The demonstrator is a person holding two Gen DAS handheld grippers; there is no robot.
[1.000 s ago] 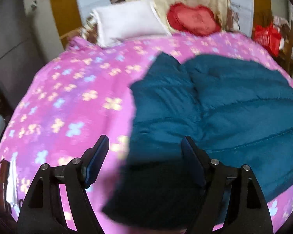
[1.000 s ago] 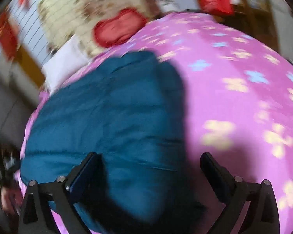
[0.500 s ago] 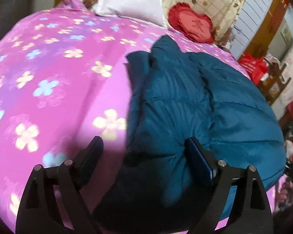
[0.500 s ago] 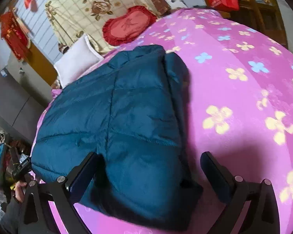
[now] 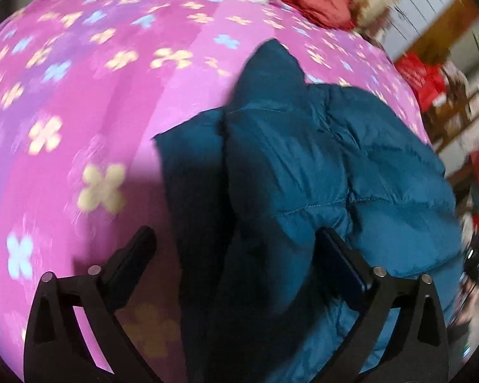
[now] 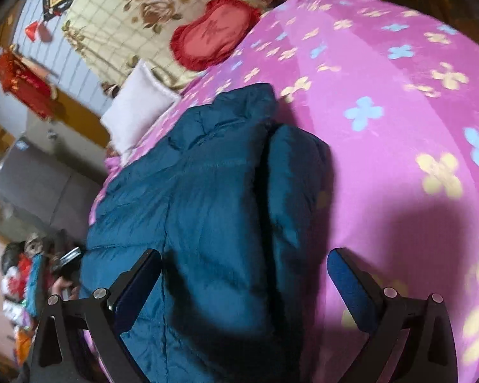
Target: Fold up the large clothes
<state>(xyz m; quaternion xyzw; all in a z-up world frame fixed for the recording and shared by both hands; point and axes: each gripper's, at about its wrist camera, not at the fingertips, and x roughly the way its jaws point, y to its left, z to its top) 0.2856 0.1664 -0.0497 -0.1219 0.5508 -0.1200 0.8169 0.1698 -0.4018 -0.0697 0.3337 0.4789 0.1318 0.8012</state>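
Left gripper (image 5: 236, 249) newly wider over puffy, folded teal jacket (image 5: 303, 175).

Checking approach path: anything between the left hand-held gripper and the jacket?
Nothing visible. The left hand-held gripper, jaws just opened wide, hangs over the jacket edge on the bedspread; only jacket fabric shows between the fingers.

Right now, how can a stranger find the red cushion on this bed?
Find the pink flowered bed cover and follow it to the head end. There, the red cushion leans on a cream rose-print cloth. Unlike the plain white pillow beside it, it is red with a frilled edge.
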